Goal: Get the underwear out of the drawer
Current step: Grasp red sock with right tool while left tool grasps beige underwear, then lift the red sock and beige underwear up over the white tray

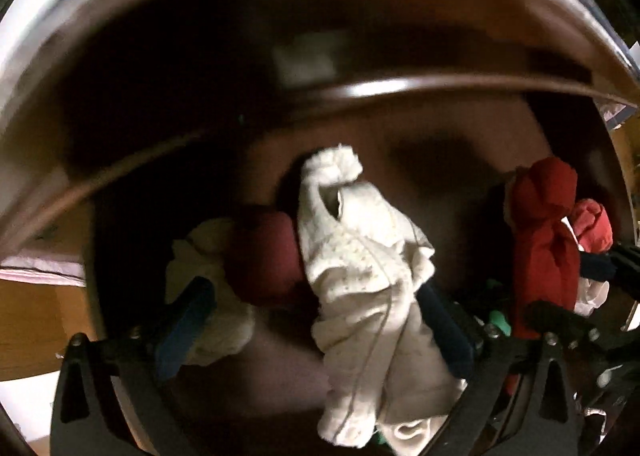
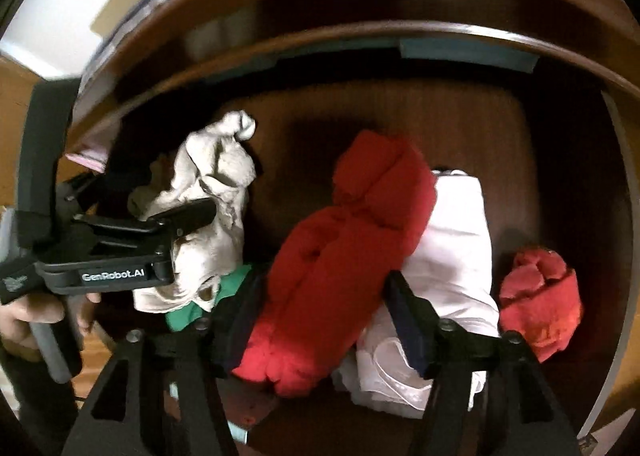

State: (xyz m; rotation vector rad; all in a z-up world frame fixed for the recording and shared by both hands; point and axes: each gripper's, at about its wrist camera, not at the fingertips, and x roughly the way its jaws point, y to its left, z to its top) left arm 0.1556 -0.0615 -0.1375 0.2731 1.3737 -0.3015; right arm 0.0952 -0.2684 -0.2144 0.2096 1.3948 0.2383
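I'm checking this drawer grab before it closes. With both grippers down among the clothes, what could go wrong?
1. The right gripper straddles the big red rolled garment, with a white folded cloth against one side; closing may snag both.
2. The left gripper straddles the cream knitted garment beside a dark red bundle, which could come along.
3. The grippers are close and might collide.

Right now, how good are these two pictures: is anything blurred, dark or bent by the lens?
Left wrist view: strong fisheye bending, the drawer front smeared by motion blur, the back of the drawer very dark, yet the white garment reads fairly sharp. Right wrist view: the same bending, bright glare at upper left, soft blur overall; the red garment is vivid but its folds lose detail.
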